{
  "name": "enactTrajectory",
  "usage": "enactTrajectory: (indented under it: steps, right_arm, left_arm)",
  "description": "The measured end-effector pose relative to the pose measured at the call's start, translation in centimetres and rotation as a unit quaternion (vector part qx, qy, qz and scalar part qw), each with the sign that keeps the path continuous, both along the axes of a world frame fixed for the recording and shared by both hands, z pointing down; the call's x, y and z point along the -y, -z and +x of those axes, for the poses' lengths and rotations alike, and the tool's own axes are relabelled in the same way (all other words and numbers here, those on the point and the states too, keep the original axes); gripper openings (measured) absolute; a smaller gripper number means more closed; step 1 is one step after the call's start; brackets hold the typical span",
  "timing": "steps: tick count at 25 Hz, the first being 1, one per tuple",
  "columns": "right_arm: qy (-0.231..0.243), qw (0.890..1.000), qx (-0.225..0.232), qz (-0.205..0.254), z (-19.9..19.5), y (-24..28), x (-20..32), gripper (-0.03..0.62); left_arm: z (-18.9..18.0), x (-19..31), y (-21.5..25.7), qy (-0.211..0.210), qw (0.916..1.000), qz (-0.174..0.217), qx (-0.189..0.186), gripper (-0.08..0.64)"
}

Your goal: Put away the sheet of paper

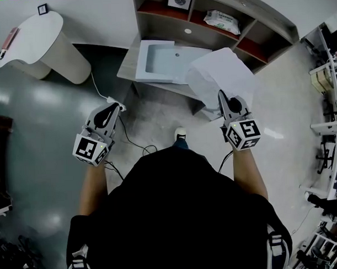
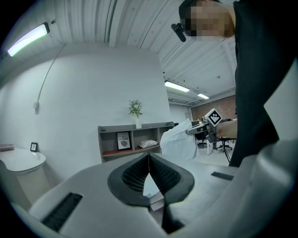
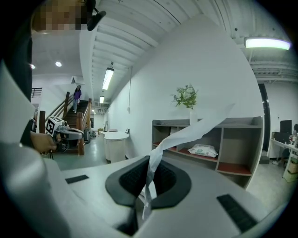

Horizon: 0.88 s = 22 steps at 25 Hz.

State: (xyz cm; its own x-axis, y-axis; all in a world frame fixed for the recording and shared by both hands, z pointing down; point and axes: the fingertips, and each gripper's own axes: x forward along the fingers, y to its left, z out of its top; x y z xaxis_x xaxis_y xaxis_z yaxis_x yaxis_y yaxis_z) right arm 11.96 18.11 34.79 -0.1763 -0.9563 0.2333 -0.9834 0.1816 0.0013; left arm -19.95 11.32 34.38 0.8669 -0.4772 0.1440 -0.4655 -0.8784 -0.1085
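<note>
A white sheet of paper hangs in the air over the right end of a low grey table. My right gripper is shut on the paper's near edge. In the right gripper view the paper rises in a curved strip from between the closed jaws. My left gripper is held over the floor left of the table, its jaws shut with nothing between them. In the left gripper view the paper shows to the right, with the right gripper behind it.
A pale blue tray lies on the low table. Behind the table stands a grey shelf unit holding a pack of wipes and a framed print. A white rounded table is at far left. A cable runs across the floor.
</note>
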Motion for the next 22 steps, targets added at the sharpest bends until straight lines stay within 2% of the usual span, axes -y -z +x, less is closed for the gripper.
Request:
enactTrajectory:
  steps: [6, 15, 22]
  right_arm:
    - [0.013, 1.000, 0.005, -0.001, 1.2, -0.1, 2.4, 0.014]
    - [0.018, 1.000, 0.010, -0.007, 3.7, -0.9, 5.1, 0.014]
    - [0.028, 0.999, 0.013, -0.016, 5.4, -1.9, 7.4, 0.014]
  left_arm:
    - [1.4, 1.4, 0.3, 0.012, 0.9999, -0.002, -0.007, 0.023]
    - [3.7, 3.4, -0.1, 0.012, 0.9999, 0.003, 0.010, 0.023]
    - [5.3, 5.4, -0.4, 0.027, 0.9996, -0.007, 0.008, 0.023]
